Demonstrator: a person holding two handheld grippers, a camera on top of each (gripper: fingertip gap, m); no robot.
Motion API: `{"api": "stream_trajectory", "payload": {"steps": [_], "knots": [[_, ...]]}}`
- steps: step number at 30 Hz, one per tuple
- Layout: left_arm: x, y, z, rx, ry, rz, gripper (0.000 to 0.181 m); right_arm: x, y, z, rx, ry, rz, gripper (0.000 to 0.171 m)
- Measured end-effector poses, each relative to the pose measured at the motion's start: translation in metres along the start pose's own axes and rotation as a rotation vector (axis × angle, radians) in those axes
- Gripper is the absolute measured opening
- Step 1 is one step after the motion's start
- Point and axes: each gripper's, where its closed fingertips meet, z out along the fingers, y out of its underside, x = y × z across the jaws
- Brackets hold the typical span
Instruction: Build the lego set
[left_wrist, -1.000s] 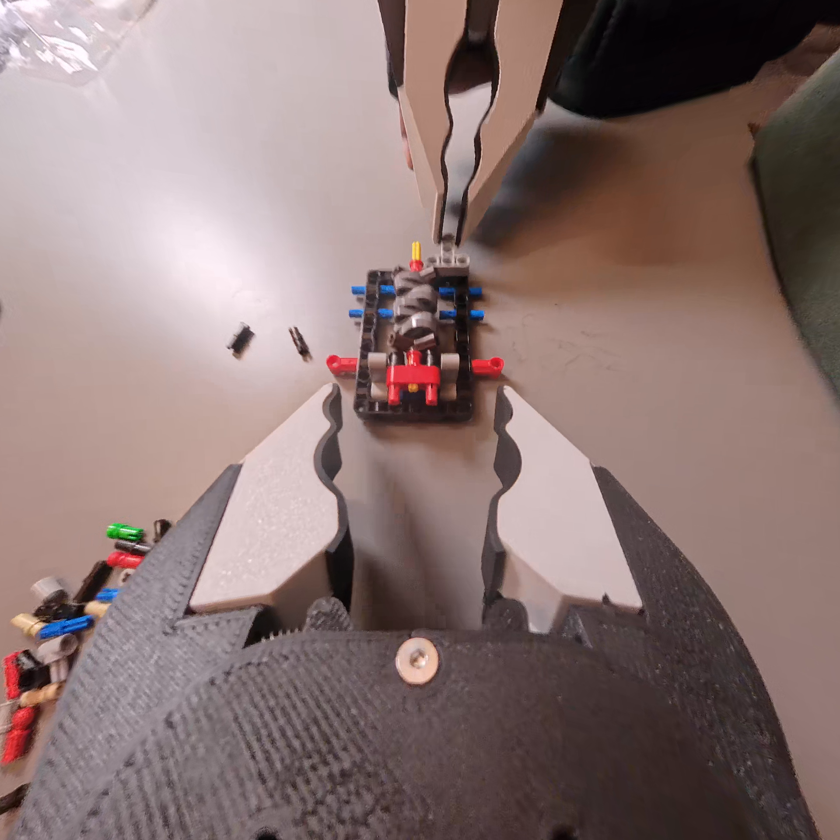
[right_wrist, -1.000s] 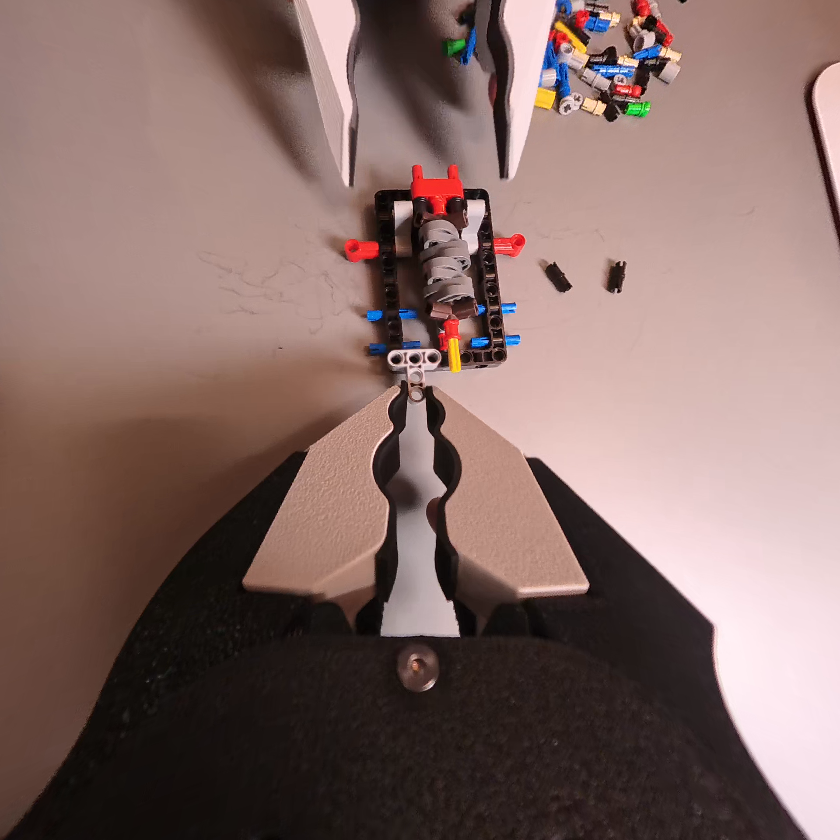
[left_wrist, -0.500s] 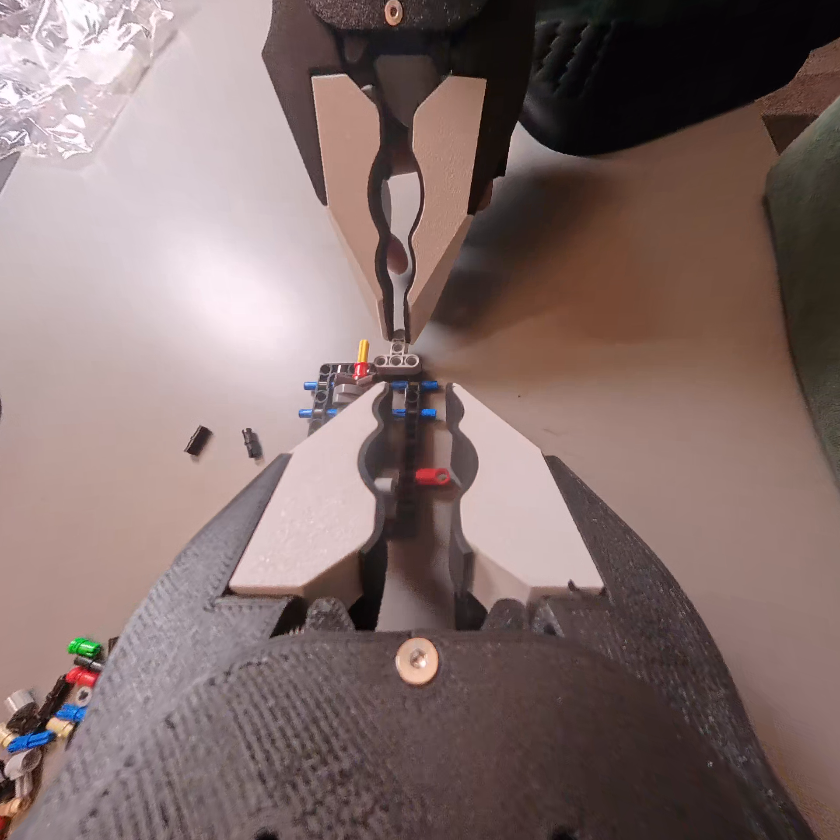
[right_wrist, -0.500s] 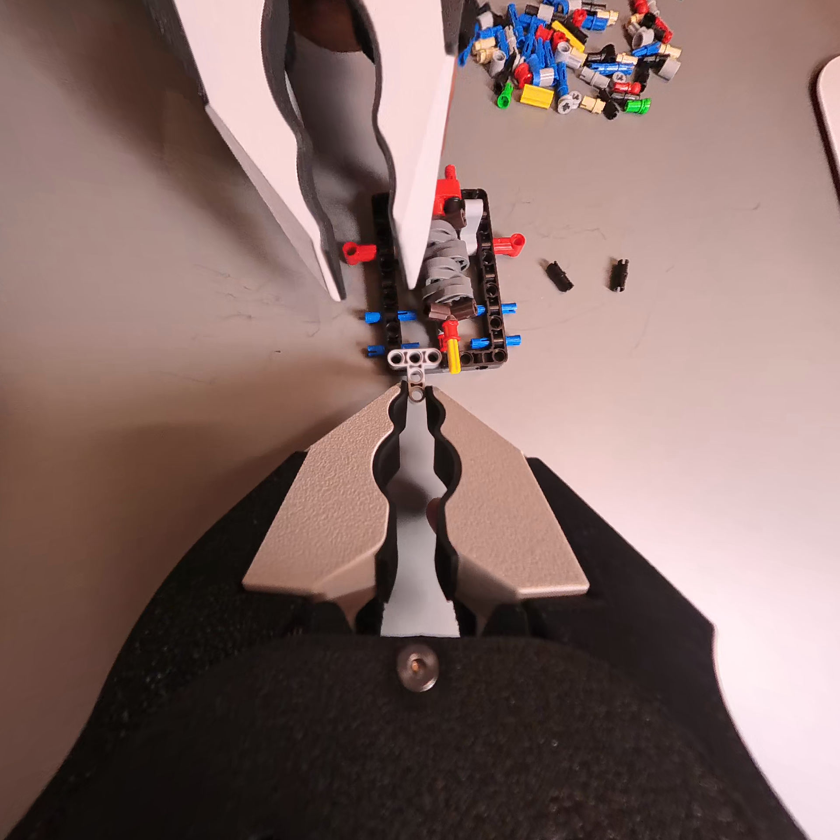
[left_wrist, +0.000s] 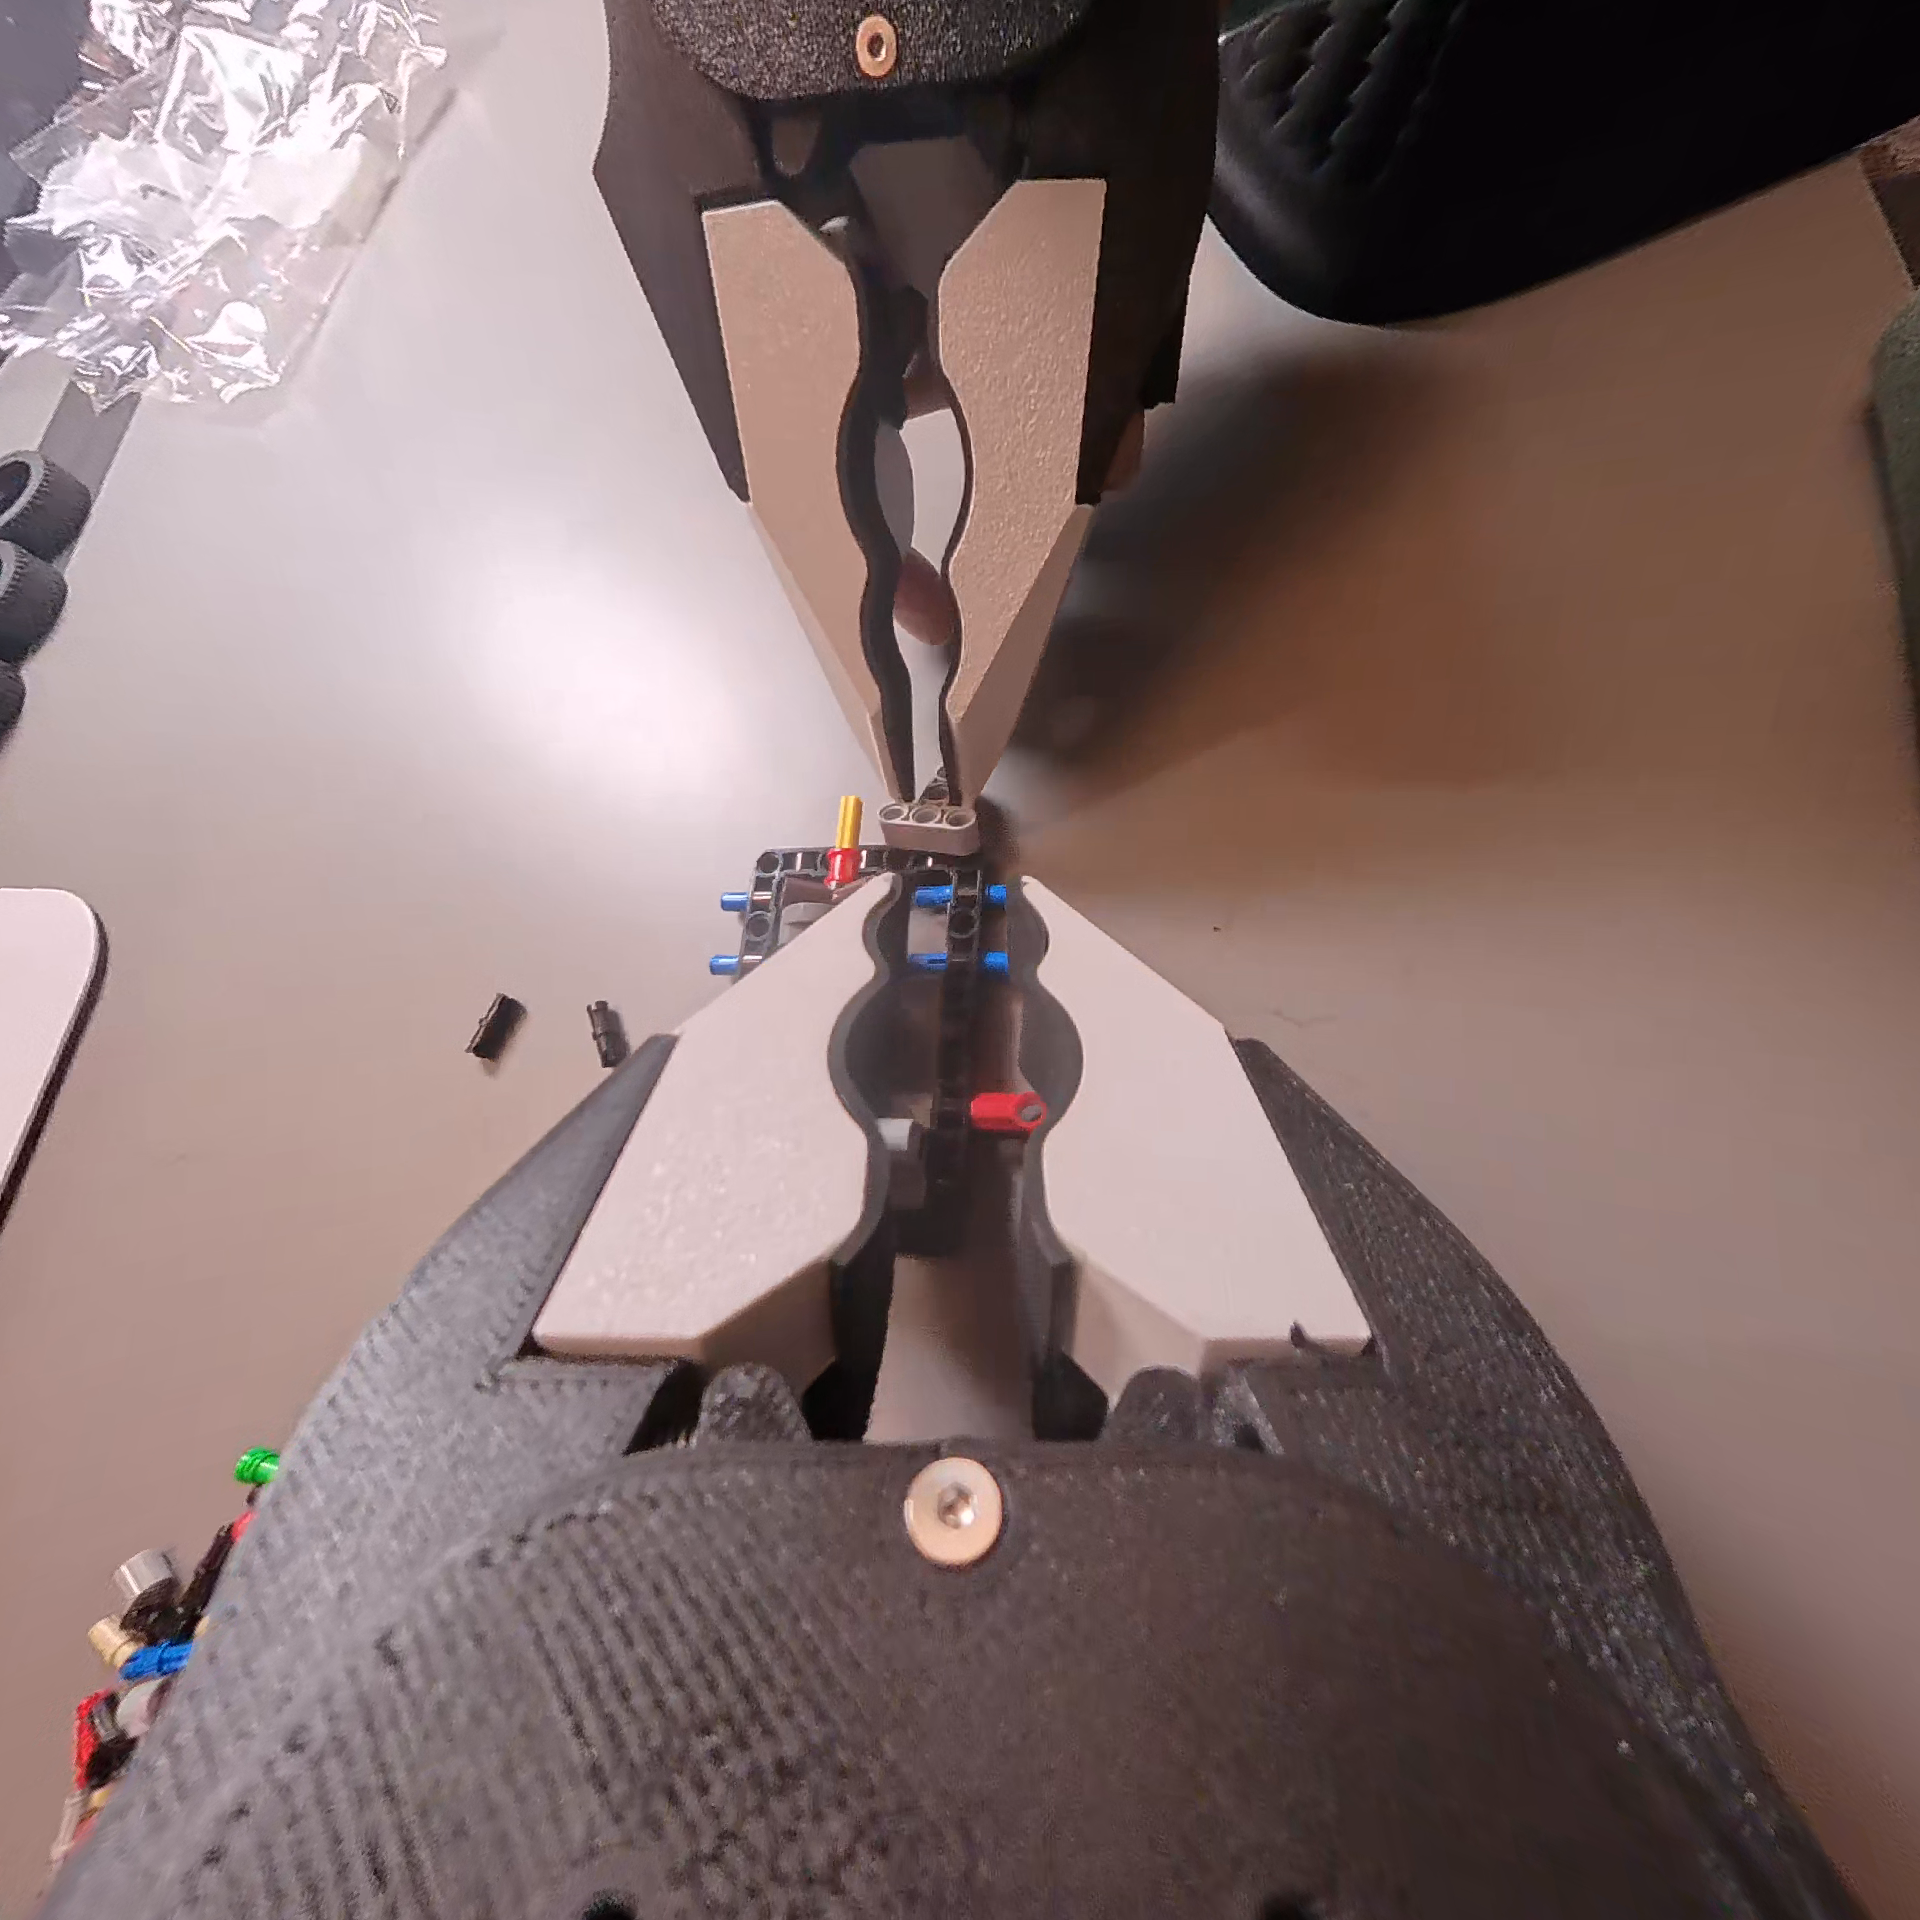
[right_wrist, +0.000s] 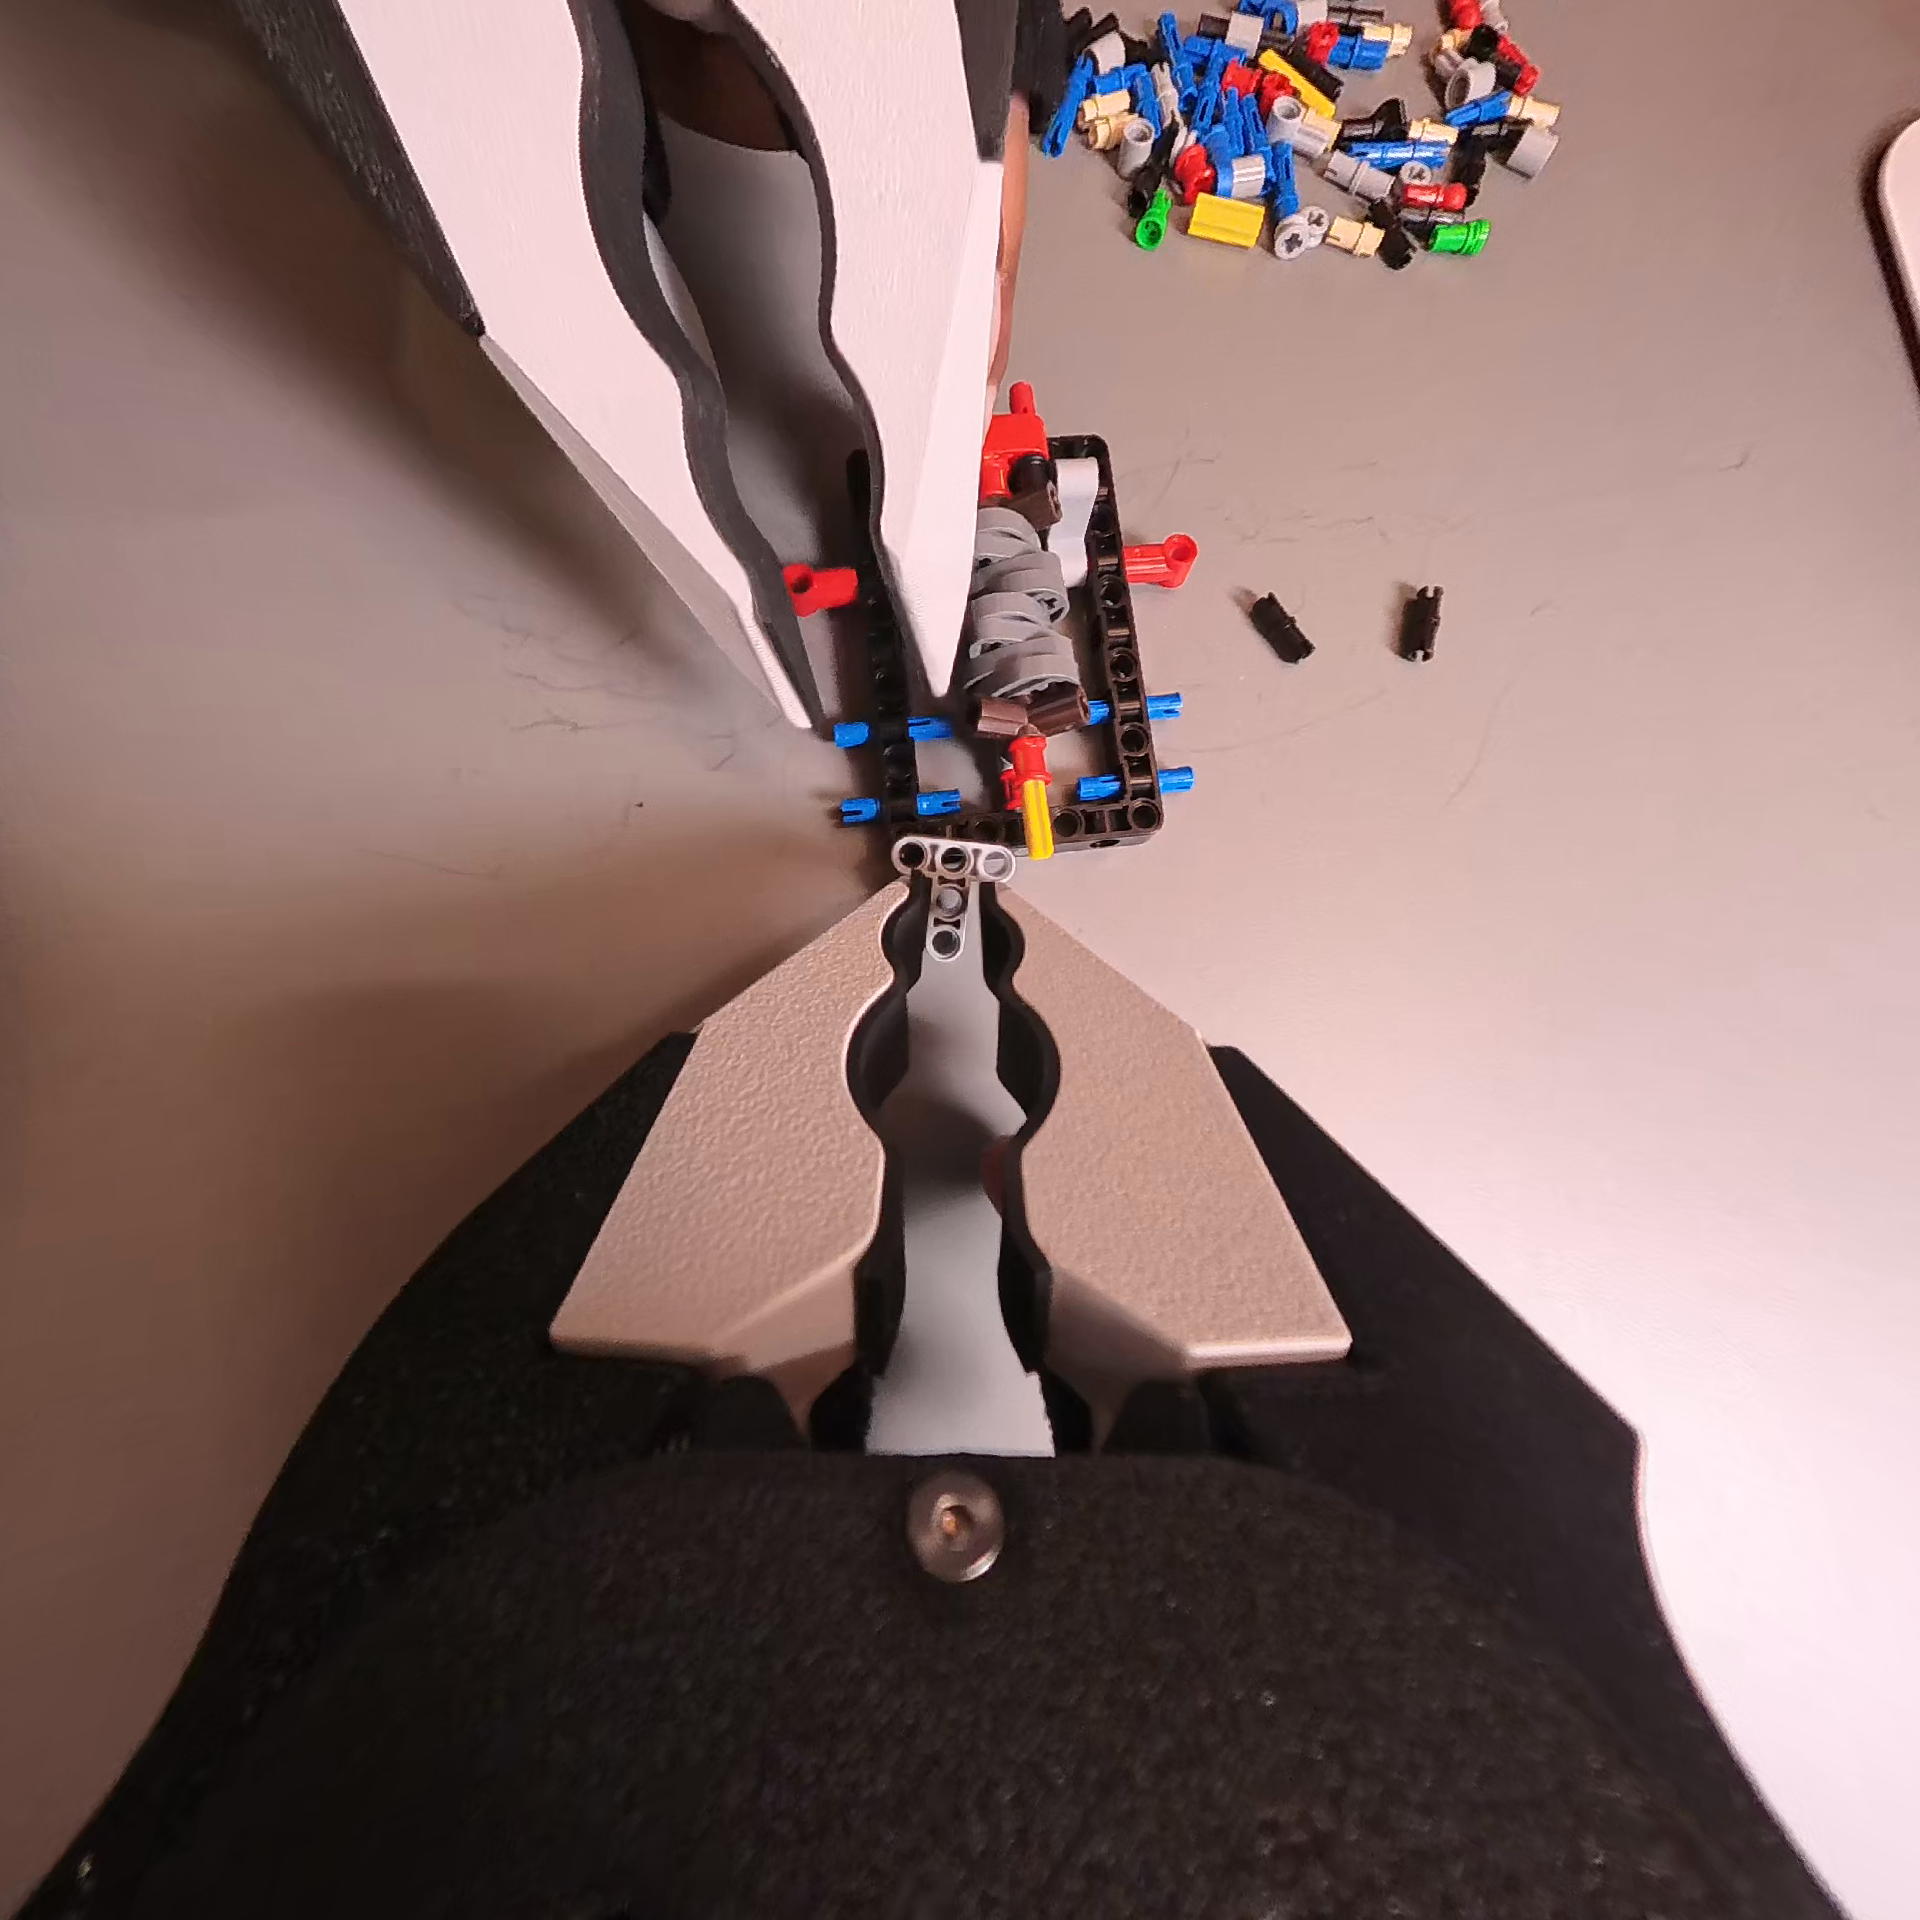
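Grey tabletop (right_wrist: 1558, 935) carries our half-built black frame (right_wrist: 1127, 665), two loose black pins (right_wrist: 1280, 625) beside it and a pile of spare parts (right_wrist: 1309, 135) farther off; since a second ago our left gripper (left_wrist: 956, 904) has moved in from short of the frame, and its fingers, then spread wide, now clamp the frame's side rail; our right gripper (right_wrist: 951, 894) still pinches the grey T-piece (right_wrist: 951, 868) at the frame's end; braced like this, pressing the piece home looks next.
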Motion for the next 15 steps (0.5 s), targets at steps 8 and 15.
{"api": "stream_trajectory", "payload": {"steps": [8, 15], "knots": [[-0.010, 0.003, -0.006, 0.011, -0.028, -0.025, 0.018, -0.001, 0.000, 0.001, 0.014, -0.013, 0.010, 0.008], [-0.026, 0.022, -0.019, -0.019, -0.038, -0.104, 0.085, -0.012, 0.007, -0.005, -0.040, -0.045, -0.035, 0.005]]}}
